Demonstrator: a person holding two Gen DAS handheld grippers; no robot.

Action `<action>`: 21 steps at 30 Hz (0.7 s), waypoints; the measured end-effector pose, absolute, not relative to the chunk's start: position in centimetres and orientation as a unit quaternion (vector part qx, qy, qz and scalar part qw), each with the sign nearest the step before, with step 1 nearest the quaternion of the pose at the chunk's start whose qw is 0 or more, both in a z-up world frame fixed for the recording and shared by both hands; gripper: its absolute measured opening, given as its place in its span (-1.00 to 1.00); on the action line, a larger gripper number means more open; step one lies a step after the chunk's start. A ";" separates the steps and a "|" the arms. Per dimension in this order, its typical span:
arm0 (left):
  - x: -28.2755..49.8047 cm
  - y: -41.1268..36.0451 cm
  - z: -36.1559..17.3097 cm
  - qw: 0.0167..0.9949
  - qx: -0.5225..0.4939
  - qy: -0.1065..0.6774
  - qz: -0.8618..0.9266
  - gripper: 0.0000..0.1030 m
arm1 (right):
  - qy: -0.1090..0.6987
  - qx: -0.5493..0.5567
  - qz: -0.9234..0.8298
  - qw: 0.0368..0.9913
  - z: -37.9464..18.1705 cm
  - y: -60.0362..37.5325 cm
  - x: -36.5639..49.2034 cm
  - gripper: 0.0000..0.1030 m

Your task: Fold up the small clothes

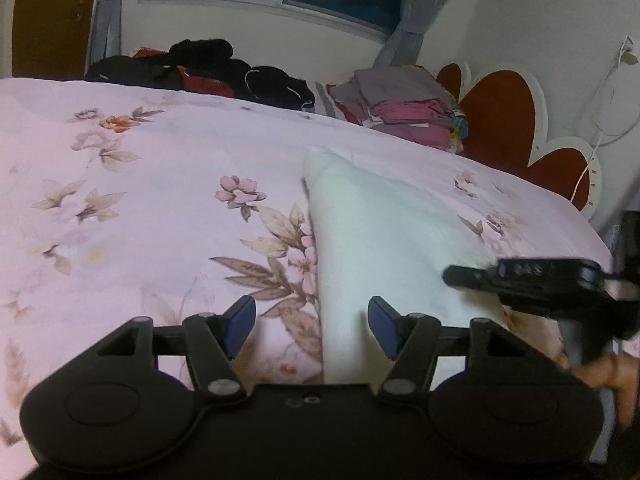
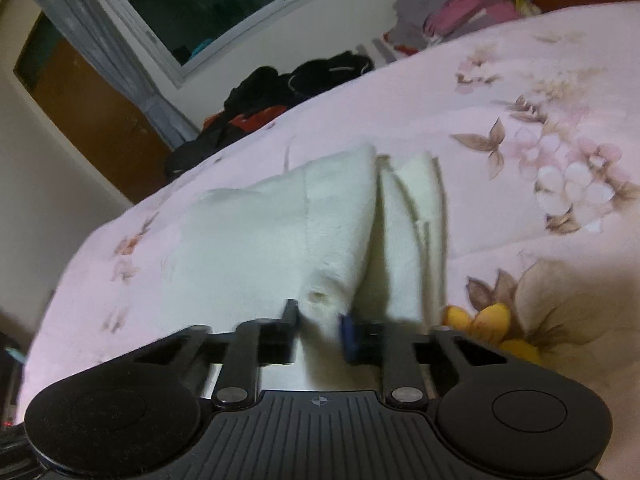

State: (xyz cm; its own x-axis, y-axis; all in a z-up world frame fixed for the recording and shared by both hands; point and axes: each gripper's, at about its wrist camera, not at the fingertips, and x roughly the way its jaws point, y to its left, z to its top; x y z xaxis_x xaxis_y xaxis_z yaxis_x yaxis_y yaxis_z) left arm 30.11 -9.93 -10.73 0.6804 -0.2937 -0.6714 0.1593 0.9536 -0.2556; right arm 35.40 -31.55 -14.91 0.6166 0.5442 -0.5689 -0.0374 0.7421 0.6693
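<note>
floral bed [image 1: 120,200]. white cloth [image 1: 380,240] runs lengthwise away, right of left gripper [image 1: 312,326], released. right gripper [image 2: 320,328] nearer, clenched on near end.

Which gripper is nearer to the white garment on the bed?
Right. The right gripper pinches the white garment at its near edge. The left gripper is open, with the garment's edge between its jaws, not gripped.

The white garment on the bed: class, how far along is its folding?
Done: the white garment already lies partly doubled over. In hand: the right gripper pinches its near edge, while the left gripper is open and empty. Left: finishing the fold; the dark clothes pile looks unfolded.
</note>
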 end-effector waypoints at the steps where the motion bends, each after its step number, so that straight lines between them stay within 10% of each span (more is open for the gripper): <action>1: 30.4 -10.0 -10.9 0.911 -0.089 0.381 -0.127 0.19 | 0.398 0.313 0.171 0.845 -14.6 -31.8 35.1 -0.70; 21: 32.9 -12.7 -14.3 0.886 -0.081 0.425 -0.167 0.20 | 0.402 0.256 0.117 0.871 -14.1 -33.1 33.1 -0.71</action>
